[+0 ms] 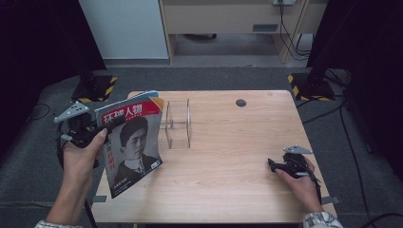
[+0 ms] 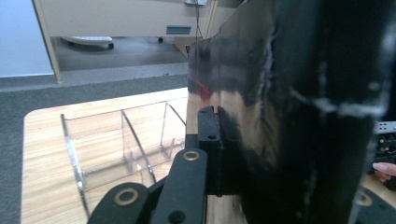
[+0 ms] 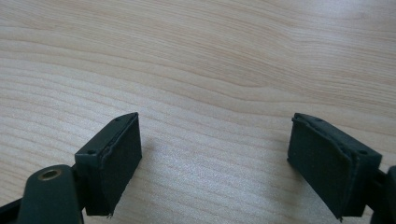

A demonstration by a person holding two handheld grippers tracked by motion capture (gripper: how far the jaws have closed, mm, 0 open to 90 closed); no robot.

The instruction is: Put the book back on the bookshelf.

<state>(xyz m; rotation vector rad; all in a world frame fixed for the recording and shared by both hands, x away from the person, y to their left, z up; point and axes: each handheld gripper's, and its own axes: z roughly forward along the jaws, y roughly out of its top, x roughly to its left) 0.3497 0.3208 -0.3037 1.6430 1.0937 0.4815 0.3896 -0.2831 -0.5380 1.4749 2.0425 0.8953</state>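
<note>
At the worktop's left edge, the left gripper [image 1: 102, 127] clamps a glossy portrait-cover magazine [image 1: 133, 145] upright — long axis near vertical, red title band on top, cover facing the camera. The left gripper view shows its dark back beside a clear acrylic divider rack [image 2: 121, 149]. Far right, the right gripper [image 3: 215, 163] rests low on the pale wooden worktop [image 1: 228, 161], jaws wide, empty.

The clear acrylic rack [image 1: 178, 124] stands just right of the raised magazine [image 1: 130, 142], blocking that side; the bench [image 1: 228, 161] lies open between rack and right gripper [image 1: 272, 164].
</note>
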